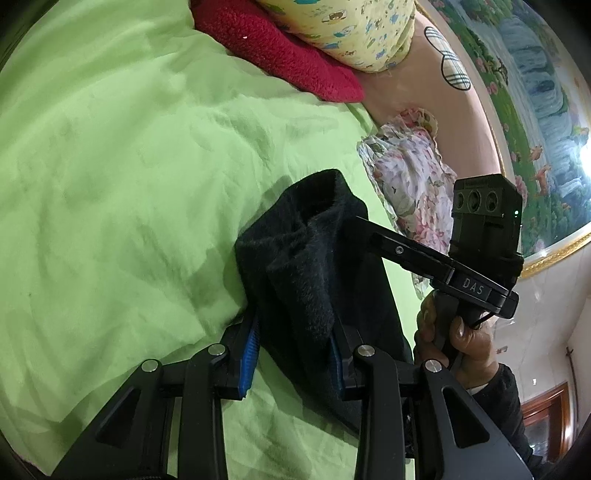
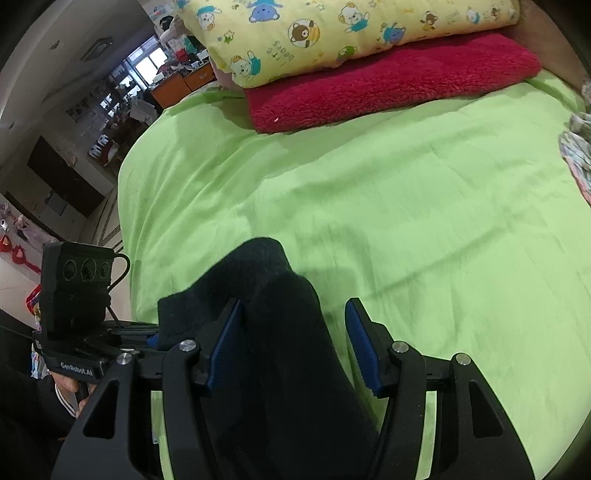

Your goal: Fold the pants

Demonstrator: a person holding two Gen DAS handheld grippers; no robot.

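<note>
The black fleecy pants (image 1: pixel 306 266) hang bunched above the green bedsheet (image 1: pixel 110 166). My left gripper (image 1: pixel 291 354) has its blue pads on either side of the cloth, and the cloth fills the gap. In the right wrist view the pants (image 2: pixel 280 332) drape over my right gripper (image 2: pixel 295 339); its jaws stand apart, the left pad (image 2: pixel 225 343) touches the cloth and the right pad (image 2: pixel 364 350) is bare. The right gripper also shows in the left wrist view (image 1: pixel 373 236), reaching into the cloth. The left gripper's body shows in the right wrist view (image 2: pixel 81 332).
A red fleece blanket (image 2: pixel 388 81) and a yellow cartoon pillow (image 2: pixel 332 33) lie at the head of the bed. A floral cloth (image 1: pixel 406 173) lies at the bed's right edge by the pink headboard (image 1: pixel 424 81). The bed's left edge (image 2: pixel 125 221) drops to the floor.
</note>
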